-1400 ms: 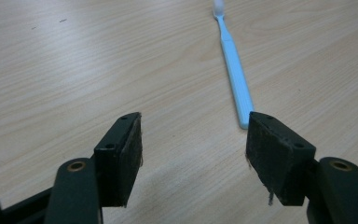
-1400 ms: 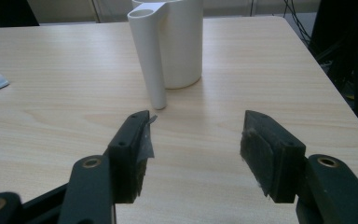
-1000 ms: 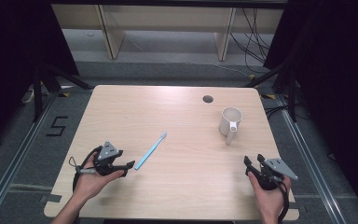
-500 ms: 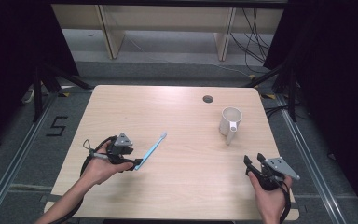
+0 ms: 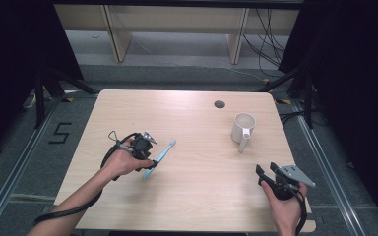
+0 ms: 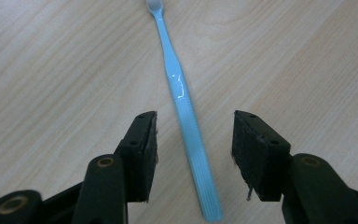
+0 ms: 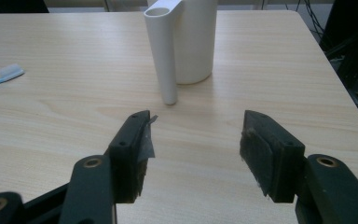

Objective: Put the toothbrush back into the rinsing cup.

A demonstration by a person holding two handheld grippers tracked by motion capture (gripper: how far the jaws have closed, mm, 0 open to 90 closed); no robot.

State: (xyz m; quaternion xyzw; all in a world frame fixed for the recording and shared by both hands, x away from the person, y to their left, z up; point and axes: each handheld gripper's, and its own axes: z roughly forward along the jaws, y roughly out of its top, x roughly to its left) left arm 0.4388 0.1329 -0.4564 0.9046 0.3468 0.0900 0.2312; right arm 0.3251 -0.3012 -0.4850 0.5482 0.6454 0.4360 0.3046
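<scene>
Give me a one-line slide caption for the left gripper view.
Left hand-held gripper, jaws open, straddling the handle of a light blue toothbrush lying flat on the wooden table.

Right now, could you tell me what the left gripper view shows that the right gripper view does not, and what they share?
Left gripper view alone: the blue toothbrush's ribbed handle lying flat between the open jaws of the left gripper. Right gripper view alone: the white mug with its tubular handle toward the camera, ahead of the open right gripper, plus the table's far and right edges. Both: the wooden table and the toothbrush's bristle head.
</scene>
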